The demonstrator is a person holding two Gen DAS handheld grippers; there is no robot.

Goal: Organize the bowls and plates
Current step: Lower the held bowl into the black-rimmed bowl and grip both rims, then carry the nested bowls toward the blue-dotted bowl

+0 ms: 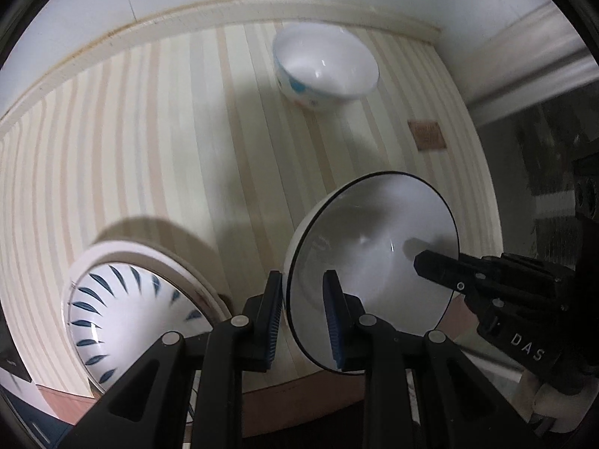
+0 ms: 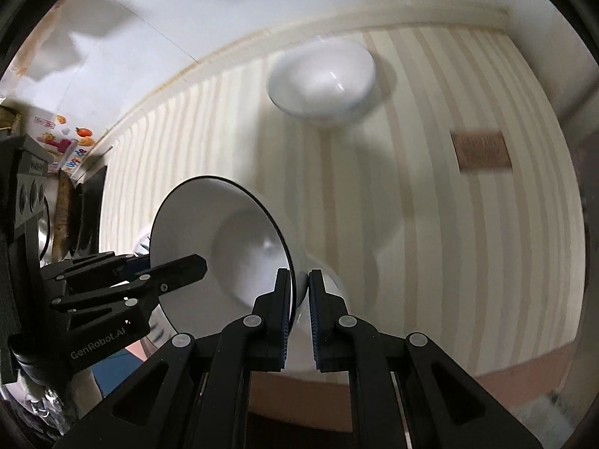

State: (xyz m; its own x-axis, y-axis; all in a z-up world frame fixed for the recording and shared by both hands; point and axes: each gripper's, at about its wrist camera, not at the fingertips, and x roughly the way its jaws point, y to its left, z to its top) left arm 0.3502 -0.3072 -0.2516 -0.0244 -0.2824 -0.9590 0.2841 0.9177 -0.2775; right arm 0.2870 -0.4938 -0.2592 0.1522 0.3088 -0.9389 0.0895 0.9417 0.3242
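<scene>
black-rimmed white bowl (image 1: 374, 262) above striped desk (image 1: 149, 149) | left hand-held gripper (image 1: 303, 314) and right hand-held gripper (image 2: 299, 310) each clenched on opposite rim edges | likely stiff, slippery, fragile (rim grip seems best)

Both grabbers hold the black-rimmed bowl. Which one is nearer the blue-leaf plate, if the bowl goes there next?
Probably the left gripper: it grips the bowl by the rim on the side facing the blue-leaf plate, right beside it. The right gripper clamps the opposite rim, farther from the plate.
</scene>
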